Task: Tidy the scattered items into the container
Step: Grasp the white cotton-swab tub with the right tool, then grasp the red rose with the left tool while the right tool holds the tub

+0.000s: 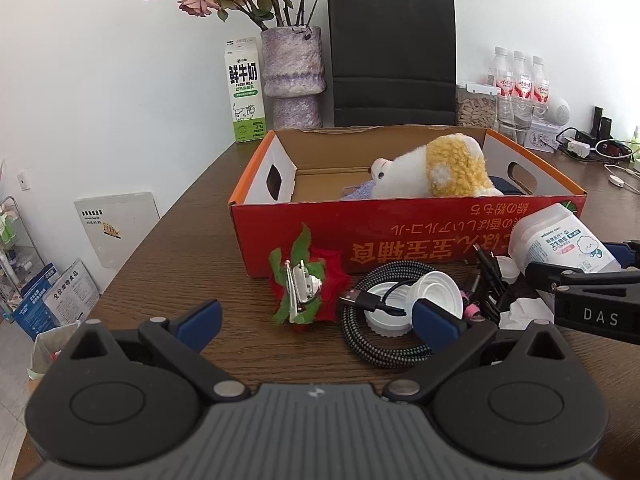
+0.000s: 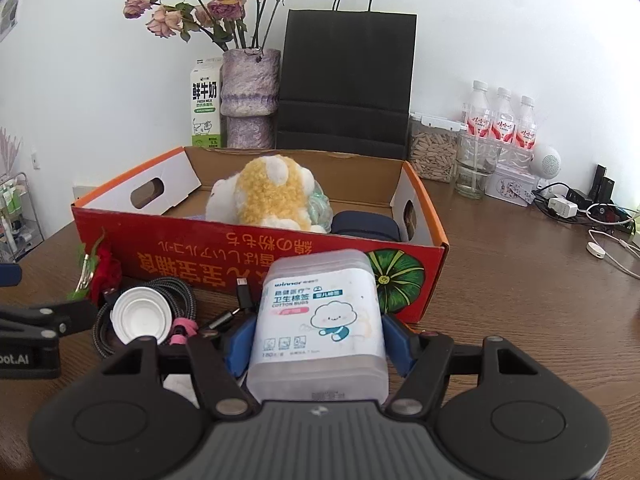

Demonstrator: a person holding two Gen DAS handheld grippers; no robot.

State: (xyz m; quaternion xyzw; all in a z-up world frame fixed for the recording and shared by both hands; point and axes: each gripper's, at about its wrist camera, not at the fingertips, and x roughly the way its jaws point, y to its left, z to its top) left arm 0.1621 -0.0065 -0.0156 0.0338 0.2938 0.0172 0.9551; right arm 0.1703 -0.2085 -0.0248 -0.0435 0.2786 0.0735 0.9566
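Note:
A red and orange cardboard box (image 1: 400,240) (image 2: 168,256) stands on the table and holds a white and yellow plush toy (image 1: 440,170) (image 2: 272,196) and a dark blue case (image 2: 366,222). My right gripper (image 2: 318,338) is shut on a white cotton bud box (image 2: 320,320) (image 1: 560,240) and holds it in front of the cardboard box. My left gripper (image 1: 320,316) is open above the table near a red flower hair clip (image 1: 306,292) (image 2: 100,272), a braided cable (image 1: 384,344) (image 2: 176,288) and white lids (image 1: 416,300) (image 2: 140,314).
A milk carton (image 1: 245,92), a vase of dried roses (image 1: 294,76), a black paper bag (image 1: 394,56), water bottles (image 2: 500,120) and a jar of seeds (image 2: 434,152) stand behind the box. Chargers and cables (image 2: 580,208) lie at the right. A crumpled tissue (image 1: 524,312) lies near the cables.

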